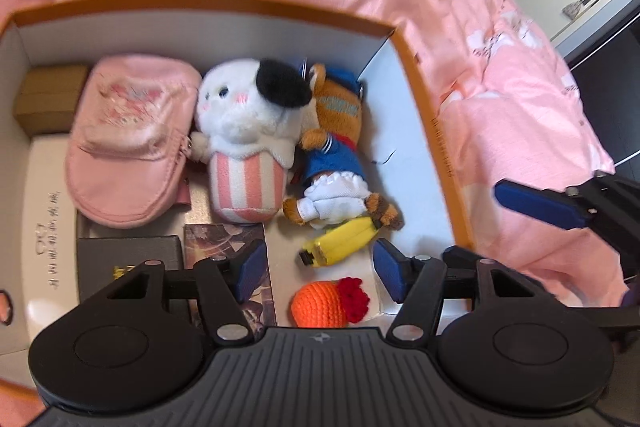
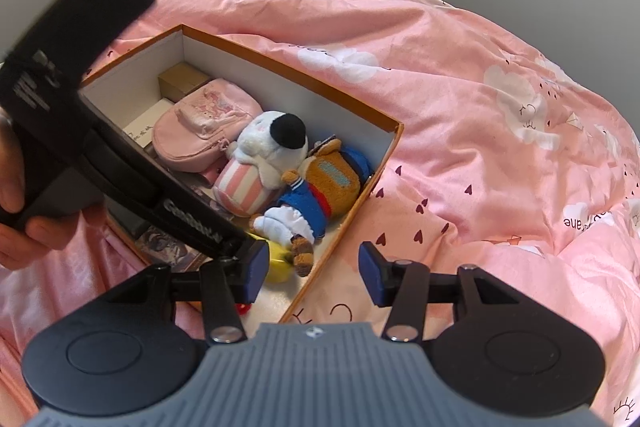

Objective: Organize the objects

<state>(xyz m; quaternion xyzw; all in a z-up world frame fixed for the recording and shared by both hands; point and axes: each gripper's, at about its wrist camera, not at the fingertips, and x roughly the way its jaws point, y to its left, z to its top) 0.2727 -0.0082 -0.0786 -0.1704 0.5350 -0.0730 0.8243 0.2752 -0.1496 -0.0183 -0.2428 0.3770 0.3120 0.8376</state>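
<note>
Box (image 1: 424, 95) | toys packed inside | left gripper (image 1: 320, 269) open, empty, over banana (image 1: 344, 241) | right gripper (image 2: 314, 275) open, empty | next: find remaining item

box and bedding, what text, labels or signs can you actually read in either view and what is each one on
"ane": end of an upside-down word on the pink duvet; the rest is lost in a fold.
Large "C" and a further letter by the box corner on the duvet: cut off, not readable.
White box inside the orange-rimmed box: vertical handwritten-style characters, too blurred to read.
Left gripper's body: white lettering, blurred, unreadable.
Brown plush: blue patch with lettering, too blurred.
Dark box: gold mark, unreadable.
</note>
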